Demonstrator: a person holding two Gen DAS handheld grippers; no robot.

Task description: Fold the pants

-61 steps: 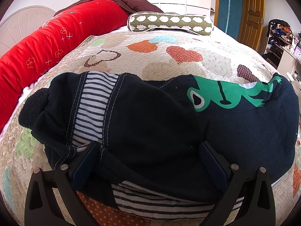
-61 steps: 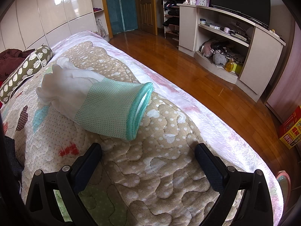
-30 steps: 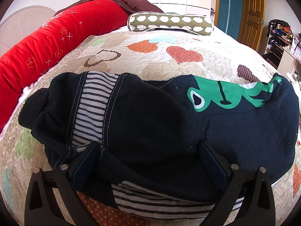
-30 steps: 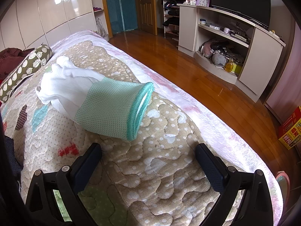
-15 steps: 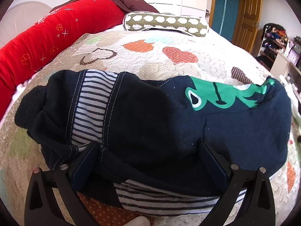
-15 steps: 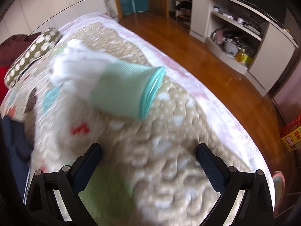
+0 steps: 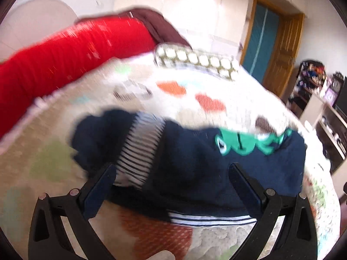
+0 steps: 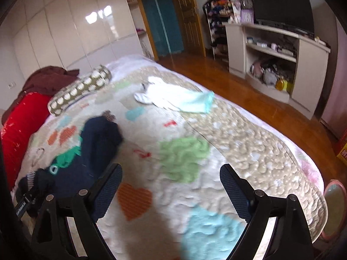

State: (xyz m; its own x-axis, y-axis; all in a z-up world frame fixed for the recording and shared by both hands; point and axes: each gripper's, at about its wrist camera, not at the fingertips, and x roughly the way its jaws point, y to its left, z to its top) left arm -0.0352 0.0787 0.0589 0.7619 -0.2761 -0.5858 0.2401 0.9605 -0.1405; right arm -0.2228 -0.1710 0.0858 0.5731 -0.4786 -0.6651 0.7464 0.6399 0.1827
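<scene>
While right tool [image 8: 171,184] closes, nothing between.

Bedroom, daylit. Bed [image 8: 249,134] under a quilt with hearts. Red bolster [image 7: 65,52] along the head, brown blanket [image 7: 160,28] above, spotted pillow [image 8: 80,88] beside. Glossy white wardrobe [image 8: 71,28] along the far wall, glare on its doors. Teal curtain [image 8: 160,19] next to a wooden door [image 8: 188,15]. Wood floor [image 8: 238,91]. White TV unit [image 8: 303,65], cluttered shelves, TV [image 8: 282,8] on top. Shoe rack [image 8: 216,17] by the door.
</scene>
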